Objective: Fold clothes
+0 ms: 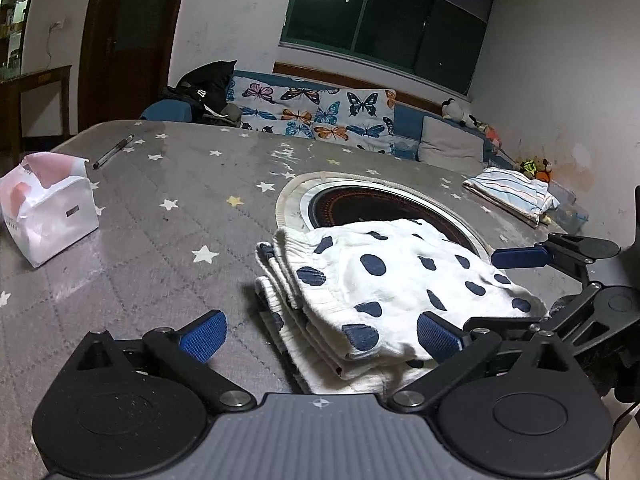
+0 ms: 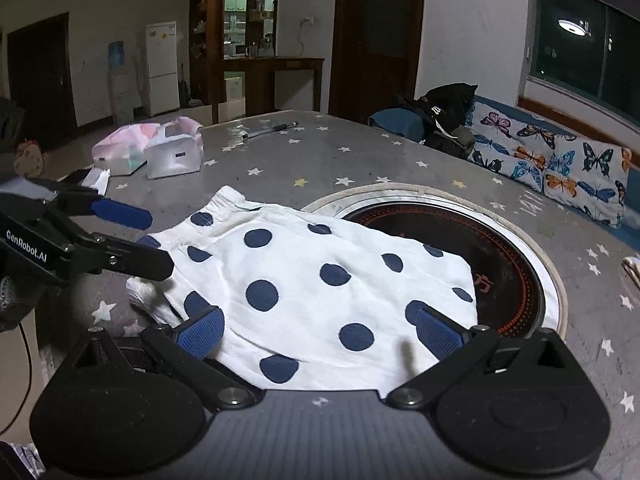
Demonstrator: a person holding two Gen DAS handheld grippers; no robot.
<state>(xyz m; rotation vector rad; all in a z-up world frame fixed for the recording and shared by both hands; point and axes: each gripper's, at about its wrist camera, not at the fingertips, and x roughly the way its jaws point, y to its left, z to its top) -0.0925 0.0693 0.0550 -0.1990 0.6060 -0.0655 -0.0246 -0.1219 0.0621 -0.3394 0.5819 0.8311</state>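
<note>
A folded white garment with navy dots (image 1: 380, 292) (image 2: 320, 280) lies on the grey star-patterned table (image 1: 180, 208), partly over a round inset burner (image 1: 384, 204). My left gripper (image 1: 320, 336) is open; the garment's near corner with its stacked ribbed edges lies between its blue pads (image 1: 204, 336). My right gripper (image 2: 320, 336) is also open, and the garment's near edge spans the gap between its fingers. In the left wrist view the right gripper (image 1: 484, 292) reaches in from the right at the cloth's edge. In the right wrist view the left gripper (image 2: 148, 240) sits at the garment's left side.
A white paper bag (image 1: 48, 208) and a pen (image 1: 114, 152) lie at the table's left. A folded striped cloth (image 1: 512, 192) rests at the far right corner. Behind the table stands a sofa with a butterfly cushion (image 1: 320, 116) and a dark bag (image 2: 444, 116).
</note>
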